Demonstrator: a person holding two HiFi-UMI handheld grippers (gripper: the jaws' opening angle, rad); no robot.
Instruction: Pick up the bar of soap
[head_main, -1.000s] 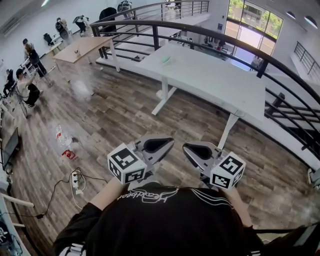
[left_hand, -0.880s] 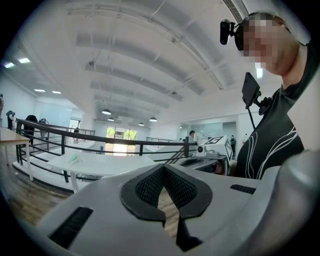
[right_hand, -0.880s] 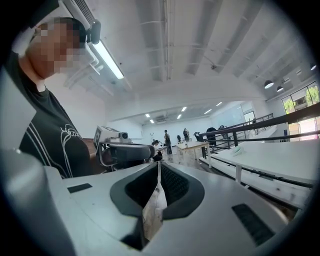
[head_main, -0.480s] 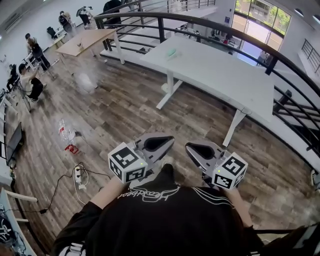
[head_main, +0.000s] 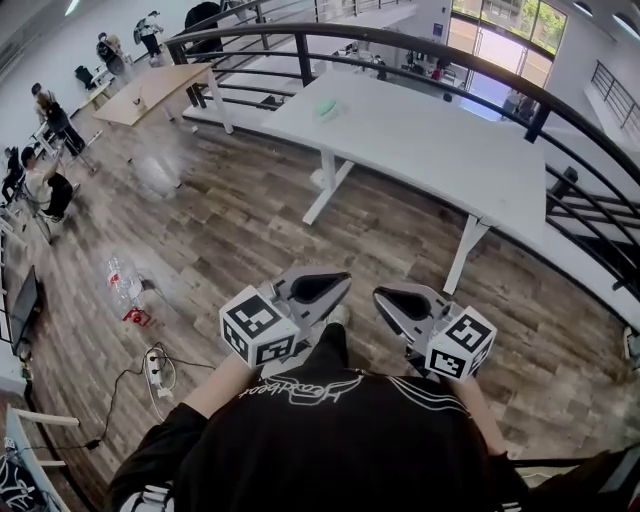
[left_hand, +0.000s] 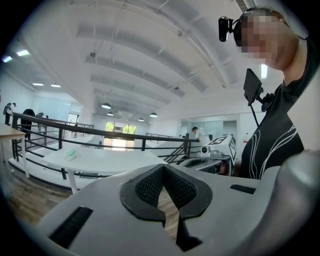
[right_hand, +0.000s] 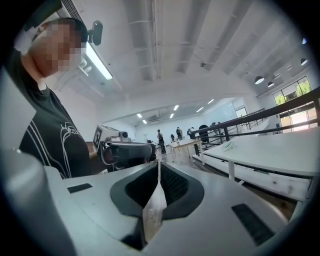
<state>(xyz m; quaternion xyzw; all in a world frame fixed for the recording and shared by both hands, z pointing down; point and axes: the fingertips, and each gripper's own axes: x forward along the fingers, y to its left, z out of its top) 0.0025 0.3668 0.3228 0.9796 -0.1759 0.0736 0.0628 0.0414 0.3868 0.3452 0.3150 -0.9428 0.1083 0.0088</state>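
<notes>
Both closed and empty, left tongs (head_main: 338, 282) and right tongs (head_main: 384, 297) could shove the soap (head_main: 328, 108) along the worktop (head_main: 430, 150) unless opened.

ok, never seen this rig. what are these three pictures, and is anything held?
No robot: a person holds a hand-held gripper in each hand. The head view comes from a camera on the person's head, looking down at the left hand-held gripper and the right hand-held gripper; the marker cubes are part of them. The other two pictures come from cameras riding on each one, looking along its jaws. Both pairs of jaws are shut, nothing between them. Ahead stands a white table with what is probably the bar of soap, small and pale green, on it, across the floor from the person.
</notes>
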